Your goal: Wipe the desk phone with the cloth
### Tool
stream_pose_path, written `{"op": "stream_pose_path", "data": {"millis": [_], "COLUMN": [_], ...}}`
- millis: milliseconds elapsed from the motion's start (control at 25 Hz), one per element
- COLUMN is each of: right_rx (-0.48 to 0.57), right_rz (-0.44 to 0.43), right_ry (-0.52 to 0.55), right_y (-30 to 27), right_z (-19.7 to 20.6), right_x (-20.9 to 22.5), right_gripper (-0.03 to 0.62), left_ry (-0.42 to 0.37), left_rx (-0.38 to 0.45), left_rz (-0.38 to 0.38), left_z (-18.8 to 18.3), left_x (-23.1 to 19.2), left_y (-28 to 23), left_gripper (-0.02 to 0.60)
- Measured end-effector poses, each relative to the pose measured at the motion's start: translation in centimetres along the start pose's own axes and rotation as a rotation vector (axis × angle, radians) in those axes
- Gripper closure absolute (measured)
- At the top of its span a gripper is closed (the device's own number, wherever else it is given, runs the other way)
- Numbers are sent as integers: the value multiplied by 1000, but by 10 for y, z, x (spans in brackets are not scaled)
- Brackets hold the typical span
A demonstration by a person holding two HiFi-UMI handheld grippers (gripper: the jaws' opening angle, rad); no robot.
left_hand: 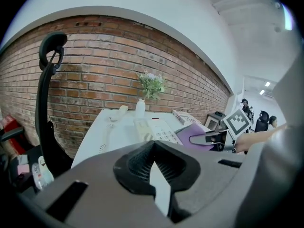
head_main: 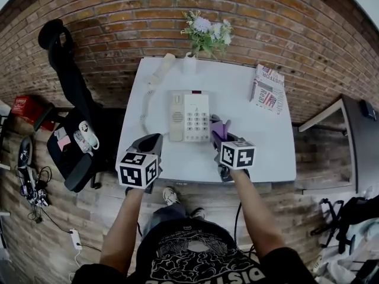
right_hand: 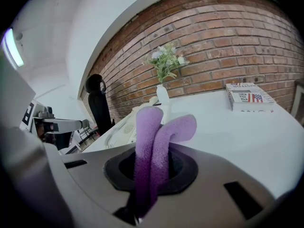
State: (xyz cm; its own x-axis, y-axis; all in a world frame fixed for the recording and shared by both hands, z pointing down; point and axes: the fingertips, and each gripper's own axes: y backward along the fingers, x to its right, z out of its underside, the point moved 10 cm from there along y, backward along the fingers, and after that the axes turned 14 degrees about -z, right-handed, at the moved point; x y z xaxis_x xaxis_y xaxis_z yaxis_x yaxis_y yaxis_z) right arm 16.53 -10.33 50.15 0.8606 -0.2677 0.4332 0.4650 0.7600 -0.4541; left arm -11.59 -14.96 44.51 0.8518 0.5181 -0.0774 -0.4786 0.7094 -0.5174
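Cloth (right_hand: 153, 146), soft and floppy, hangs pinched mid-fold in my right fingers (right_hand: 216, 175), a sound hold; left fingers (left_hand: 95, 175) closed, empty.

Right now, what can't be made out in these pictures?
- Key labels on the desk phone: too small in the head view.
- Whether the cloth touches the phone: in the head view, the right gripper covers the cloth's lower end.
- Most of the phone in the right gripper view: behind the cloth.
- The phone's near edge in the left gripper view: behind the gripper body.
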Motion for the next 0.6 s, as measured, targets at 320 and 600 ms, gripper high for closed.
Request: {"op": "stream_pose_path", "data": {"millis": [320, 600], "right_rx": [-7, -22], "right_rz": [-12, -55], "right_ry": [-10, -2], "right_y": [7, 8], "right_z": [15, 28], "right_x": [-6, -15], "right_gripper": [546, 546], "left_ry": [13, 16], "left_rx": [6, 2], "left_rz": [-31, -39], "left_z": [10, 17], "left_x": [4, 11], "left_y": [19, 26], "left_gripper": [575, 575]}}
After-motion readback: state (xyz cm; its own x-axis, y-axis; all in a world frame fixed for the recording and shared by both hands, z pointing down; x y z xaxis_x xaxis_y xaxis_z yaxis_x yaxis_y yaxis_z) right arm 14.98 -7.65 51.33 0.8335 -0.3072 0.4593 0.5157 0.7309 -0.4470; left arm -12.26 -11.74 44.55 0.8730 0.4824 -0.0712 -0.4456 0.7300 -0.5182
